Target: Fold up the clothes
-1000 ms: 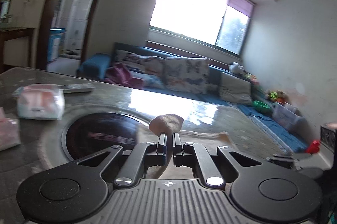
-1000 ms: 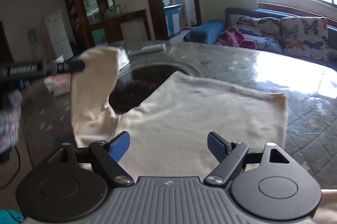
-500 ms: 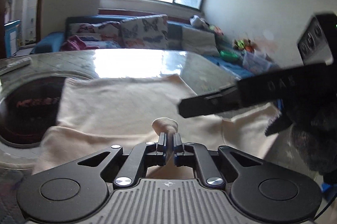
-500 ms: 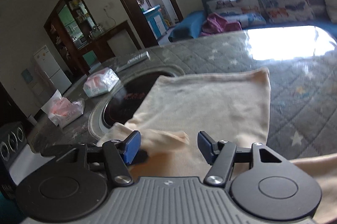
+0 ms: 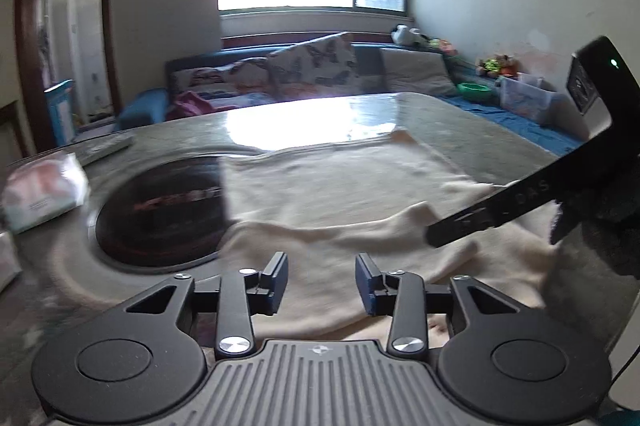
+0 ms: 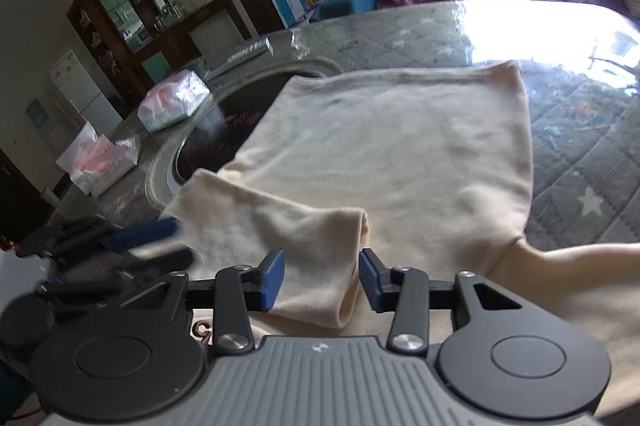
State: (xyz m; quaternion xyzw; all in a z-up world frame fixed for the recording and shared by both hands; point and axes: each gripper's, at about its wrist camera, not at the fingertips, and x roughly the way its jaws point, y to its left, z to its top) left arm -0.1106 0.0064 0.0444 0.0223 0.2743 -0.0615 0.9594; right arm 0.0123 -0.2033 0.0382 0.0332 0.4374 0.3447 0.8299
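Observation:
A cream long-sleeved top (image 6: 400, 142) lies flat on the grey quilted table (image 6: 580, 154); it also shows in the left wrist view (image 5: 340, 186). Its left sleeve (image 6: 304, 246) is folded across the body. My left gripper (image 5: 321, 284) is open and empty, just above the near edge of the top. It also shows at the left of the right wrist view (image 6: 144, 246). My right gripper (image 6: 322, 280) is open, its jaws either side of the folded sleeve end. It shows as a dark bar at the right of the left wrist view (image 5: 500, 214).
A round dark inset (image 5: 160, 214) sits in the table, partly under the top. A tissue pack (image 6: 174, 100), a plastic bag (image 6: 100, 162) and a remote (image 5: 106, 146) lie at the left. A sofa with cushions (image 5: 312, 74) stands behind the table.
My left gripper carried the sleeve over the top, laid it down and opened, letting it go. My right gripper stayed open and moved in around the sleeve end.

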